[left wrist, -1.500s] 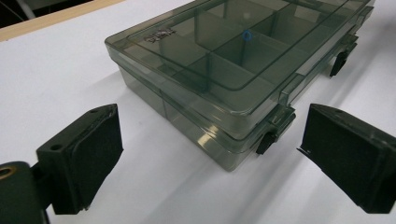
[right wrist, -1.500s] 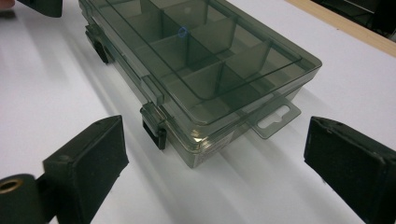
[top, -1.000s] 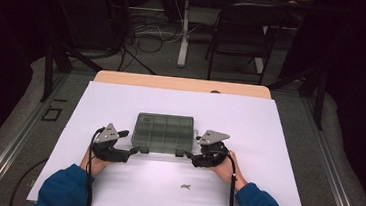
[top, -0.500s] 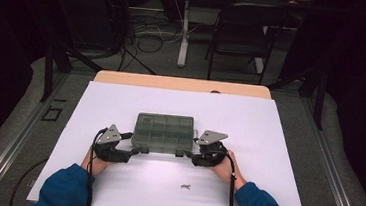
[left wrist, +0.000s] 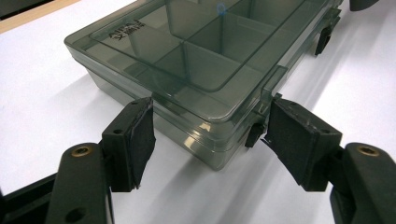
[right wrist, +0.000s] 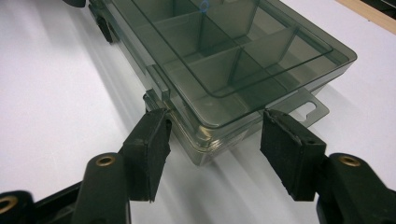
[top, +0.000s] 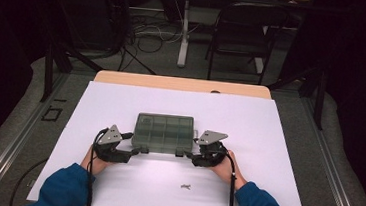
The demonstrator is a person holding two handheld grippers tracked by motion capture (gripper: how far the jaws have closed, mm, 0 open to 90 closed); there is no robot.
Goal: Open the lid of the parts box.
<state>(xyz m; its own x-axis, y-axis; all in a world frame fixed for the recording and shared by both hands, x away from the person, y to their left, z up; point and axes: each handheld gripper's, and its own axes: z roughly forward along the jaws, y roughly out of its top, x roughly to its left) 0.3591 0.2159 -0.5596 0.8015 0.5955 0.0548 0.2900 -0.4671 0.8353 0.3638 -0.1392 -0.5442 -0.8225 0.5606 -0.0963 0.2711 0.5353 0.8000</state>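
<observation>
Flanking closed smoky translucent plastic compartment box (top: 164,133) at frame centre, left claw (left wrist: 210,135) and right claw (right wrist: 215,140) spread; latches apparently unopened.

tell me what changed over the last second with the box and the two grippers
Little visibly changed. The left gripper and right gripper stay at the near corners of the smoky compartment box, jaws open around each corner, nothing taken hold of or let go. The box lies closed in the same spot on the white table, and the small metal bit is unmoved.
</observation>
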